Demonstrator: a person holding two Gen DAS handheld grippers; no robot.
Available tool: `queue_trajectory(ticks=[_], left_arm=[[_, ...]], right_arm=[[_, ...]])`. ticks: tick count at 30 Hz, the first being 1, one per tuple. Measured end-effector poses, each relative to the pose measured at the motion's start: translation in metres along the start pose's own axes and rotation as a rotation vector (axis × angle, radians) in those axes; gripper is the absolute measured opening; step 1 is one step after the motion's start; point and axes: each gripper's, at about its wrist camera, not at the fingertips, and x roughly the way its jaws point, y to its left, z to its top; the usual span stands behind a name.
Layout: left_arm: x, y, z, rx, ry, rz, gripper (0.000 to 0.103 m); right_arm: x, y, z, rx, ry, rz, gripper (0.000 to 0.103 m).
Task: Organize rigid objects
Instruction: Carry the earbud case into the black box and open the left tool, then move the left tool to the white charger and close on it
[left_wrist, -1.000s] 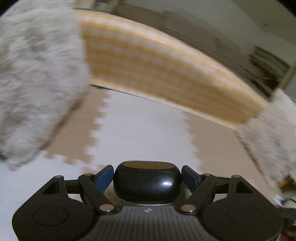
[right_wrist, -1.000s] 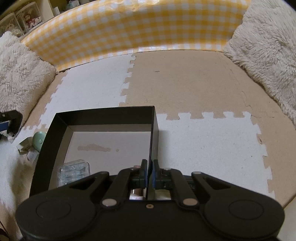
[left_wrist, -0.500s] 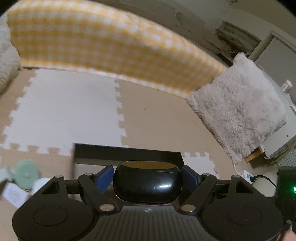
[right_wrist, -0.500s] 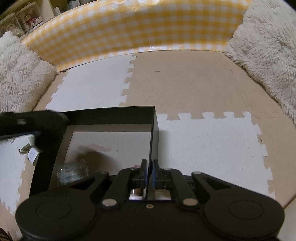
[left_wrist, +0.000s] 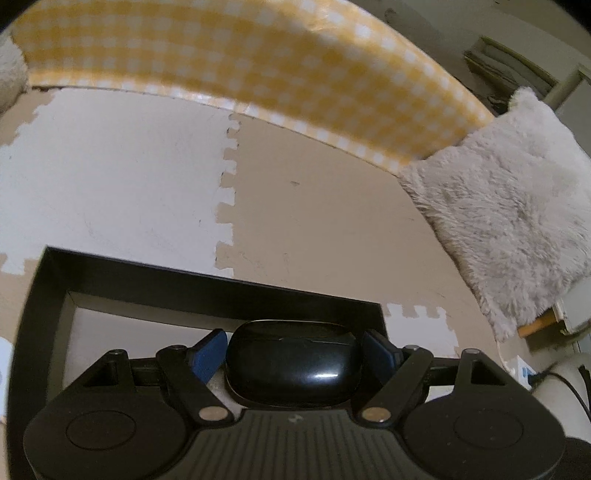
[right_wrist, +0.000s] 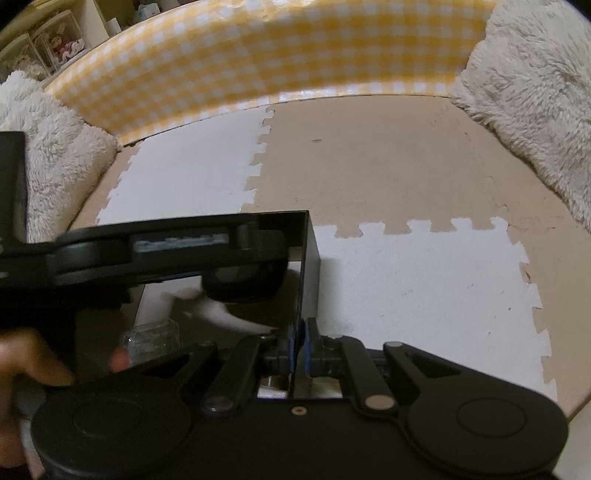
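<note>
I am holding a shiny black case (left_wrist: 293, 363) in my left gripper (left_wrist: 294, 350) — the two blue pads (left_wrist: 207, 355) press on its sides, so it is clamped tight. The case hangs over the black box (left_wrist: 236, 291), above the box's pale floor, and I cannot tell how high. From the right camera my left gripper (right_wrist: 236, 273) is a dark blur reaching across the top of the box (right_wrist: 308, 254), with the case under it. My right gripper (right_wrist: 300, 341) is pinched shut on the box's right wall, near the front corner, and I think it is there to keep the box from sliding. The box sits on the foam floor mat (right_wrist: 424, 288), which is made of white and tan pieces. One thing is already inside — a small clear plastic box (right_wrist: 155, 334) lies near the front left of the floor. So I judge that one thing is put away and the black case is almost put away. What is left for it is to go down and be let go. A bit of something white (left_wrist: 5, 350) shows at the left edge outside the box, too cut off to name. I cannot tell if more things wait there. A yellow checked cushion (right_wrist: 258, 62) and fluffy pillows (right_wrist: 535, 103) ring the mat.
</note>
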Motion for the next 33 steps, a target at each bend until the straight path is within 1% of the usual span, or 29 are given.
queue_trajectory(ticks=[3,7,9,10,11,13,17,21,23,30,33], left_arm=[[0.008,0.003,-0.003,-0.027,0.010,0.006,0.081],[0.007,0.003,-0.002,-0.016,0.009,0.006,0.081],[0.004,0.004,-0.001,-0.007,0.013,0.006,0.083],[0.002,0.004,-0.001,0.001,0.015,0.010,0.087],[0.000,0.004,-0.001,0.009,0.015,0.015,0.087],[-0.006,0.004,-0.001,0.028,0.015,0.024,0.088],[-0.019,0.004,-0.004,0.062,0.019,0.030,0.092],[-0.035,0.005,-0.008,0.109,0.017,0.036,0.093],[-0.043,0.004,-0.009,0.130,0.012,0.040,0.096],[-0.077,-0.001,-0.015,0.174,-0.001,0.027,0.101],[-0.092,-0.001,-0.018,0.178,-0.009,0.014,0.103]], right_arm=[[0.000,0.000,0.000,-0.001,0.002,0.003,0.006],[0.001,-0.001,0.000,-0.006,0.006,0.003,0.007],[0.002,0.001,0.000,-0.019,0.008,-0.004,0.007],[0.002,0.001,0.000,-0.021,0.010,-0.005,0.007],[0.002,0.001,0.000,-0.022,0.011,-0.005,0.007],[0.002,-0.001,0.000,-0.018,0.012,0.000,0.007],[0.003,-0.002,0.000,-0.007,0.012,0.009,0.007],[0.003,-0.003,-0.001,0.001,0.011,0.016,0.008],[0.003,-0.004,-0.001,0.004,0.010,0.020,0.008],[0.003,-0.005,-0.001,0.018,0.010,0.026,0.008],[0.003,-0.005,-0.001,0.018,0.009,0.027,0.008]])
